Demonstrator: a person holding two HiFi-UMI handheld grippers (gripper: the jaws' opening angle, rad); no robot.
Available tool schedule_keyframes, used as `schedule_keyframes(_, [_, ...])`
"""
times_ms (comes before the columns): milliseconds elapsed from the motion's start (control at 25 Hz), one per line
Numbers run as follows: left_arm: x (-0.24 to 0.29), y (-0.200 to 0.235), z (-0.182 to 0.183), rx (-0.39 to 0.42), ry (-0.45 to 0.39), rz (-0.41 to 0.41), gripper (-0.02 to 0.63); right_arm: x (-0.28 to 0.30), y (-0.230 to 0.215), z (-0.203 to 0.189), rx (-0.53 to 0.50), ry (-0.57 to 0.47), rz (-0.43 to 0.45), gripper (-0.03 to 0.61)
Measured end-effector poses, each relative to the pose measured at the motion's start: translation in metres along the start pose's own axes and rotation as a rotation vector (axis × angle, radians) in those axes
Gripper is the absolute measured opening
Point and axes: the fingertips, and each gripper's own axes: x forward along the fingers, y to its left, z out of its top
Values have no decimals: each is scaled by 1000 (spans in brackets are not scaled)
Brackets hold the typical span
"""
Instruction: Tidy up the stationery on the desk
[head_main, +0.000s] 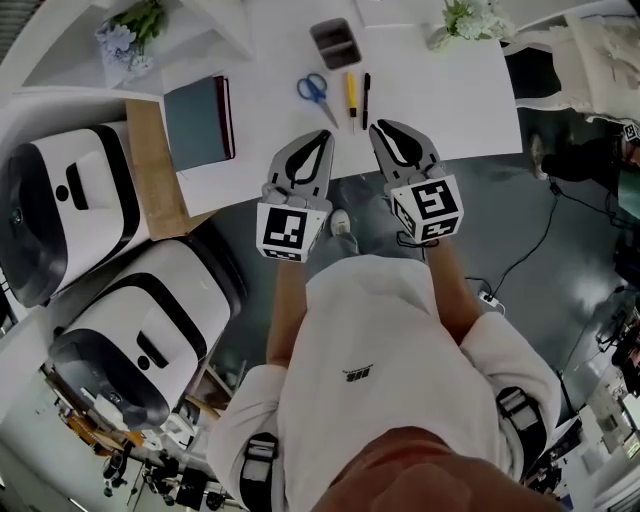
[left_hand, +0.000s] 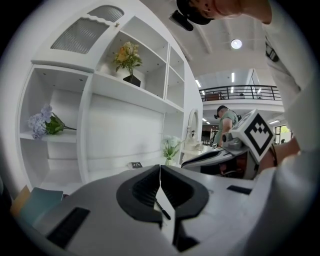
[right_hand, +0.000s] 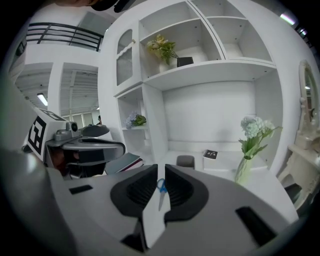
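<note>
White table (head_main: 440, 90) with stationery laid out, both grippers held at its near edge.
Scissors (head_main: 315, 92), a yellow pen (head_main: 351, 95) and a black pen (head_main: 366, 95) lie side by side just beyond the left gripper (head_main: 325, 135) and right gripper (head_main: 383, 125). A grey pen holder (head_main: 335, 42) stands behind them and a teal notebook (head_main: 198, 122) lies to the left. Both grippers' fingers (left_hand: 142, 187) are drawn narrow, holding nothing.
</note>
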Motion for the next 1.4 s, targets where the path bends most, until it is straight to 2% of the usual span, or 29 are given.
schedule_keyframes(640, [66, 37, -51, -49, 69, 14, 0, 79, -43, -37, 41, 76, 49, 35])
schedule_keyframes(1160, [113, 50, -96, -63, 123, -2, 0, 135, -72, -84, 89, 203, 56, 49])
schedule_keyframes(1400, [134, 60, -112, -70, 146, 3, 0, 159, -80, -103, 106, 276, 54, 75])
